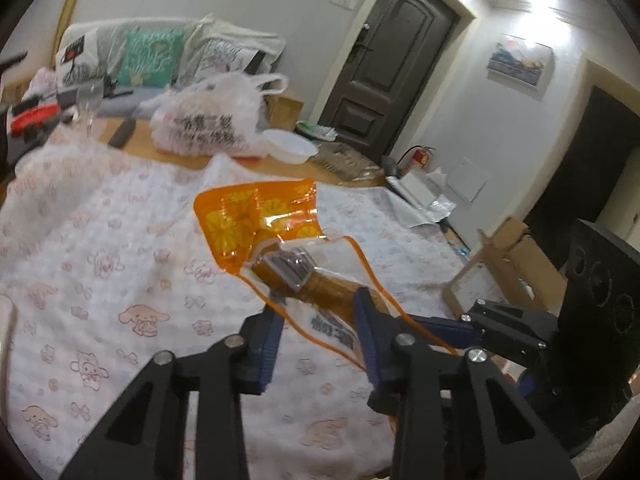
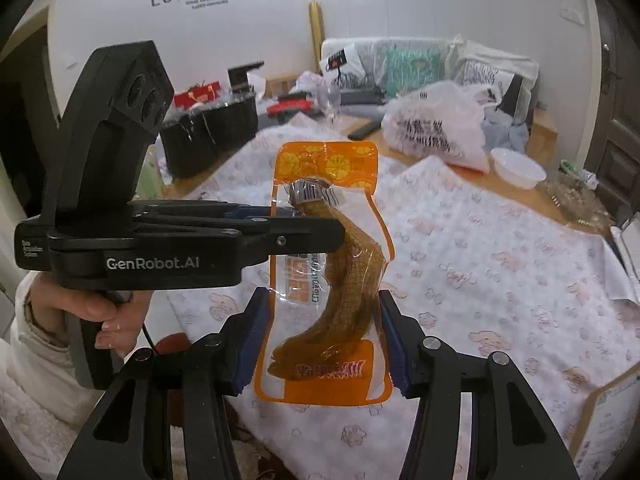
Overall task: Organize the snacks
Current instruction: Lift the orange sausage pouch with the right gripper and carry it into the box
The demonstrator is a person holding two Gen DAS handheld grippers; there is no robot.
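Right tool [image 2: 322, 334] straddles snack pouch [image 2: 326, 264] — left tool [image 2: 316, 224] clamps it

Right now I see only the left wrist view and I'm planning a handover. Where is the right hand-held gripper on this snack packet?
Observer: The right hand-held gripper is open, and its fingers flank the lower half of the snack packet.
Operator: Is the packet's bottom resting on anything?
Observer: No, its orange bottom edge hangs above the patterned cloth.
Operator: Anything off to my left?
Observer: A black container stands at the table's far left.
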